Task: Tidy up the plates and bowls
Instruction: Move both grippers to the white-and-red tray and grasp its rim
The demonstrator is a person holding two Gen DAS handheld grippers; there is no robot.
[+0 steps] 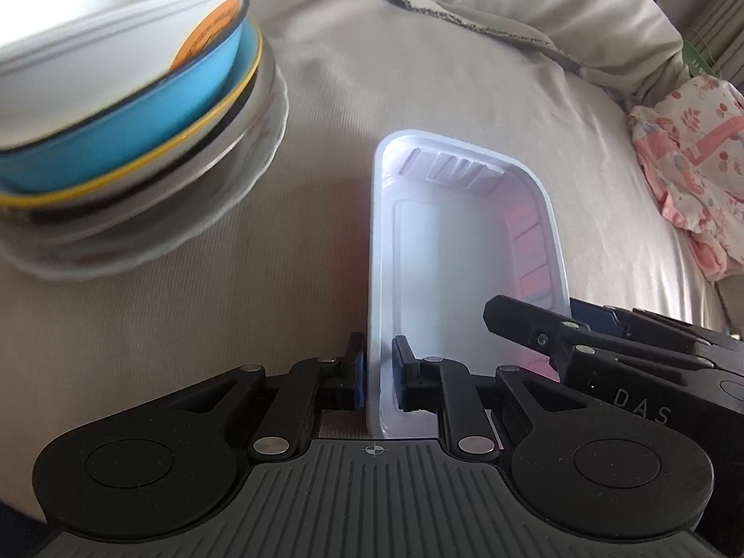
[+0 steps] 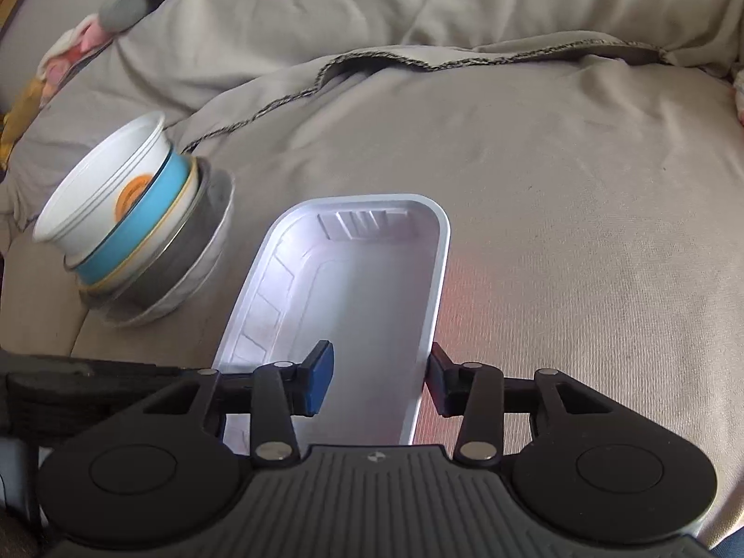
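Left wrist cam, white tray (image 1: 465, 251) upright, long axis pointing away.

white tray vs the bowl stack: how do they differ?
Shape: the white tray is a rounded rectangle; the bowl stack is round.
Makeup: the tray is a single empty piece; the stack nests a white bowl, a blue one and a grey one on a plate.
Handling: the left hand-held gripper is clamped on one long wall of the tray, and the right hand-held gripper straddles the opposite wall; nothing touches the stack.
Both sit over the beige cover.
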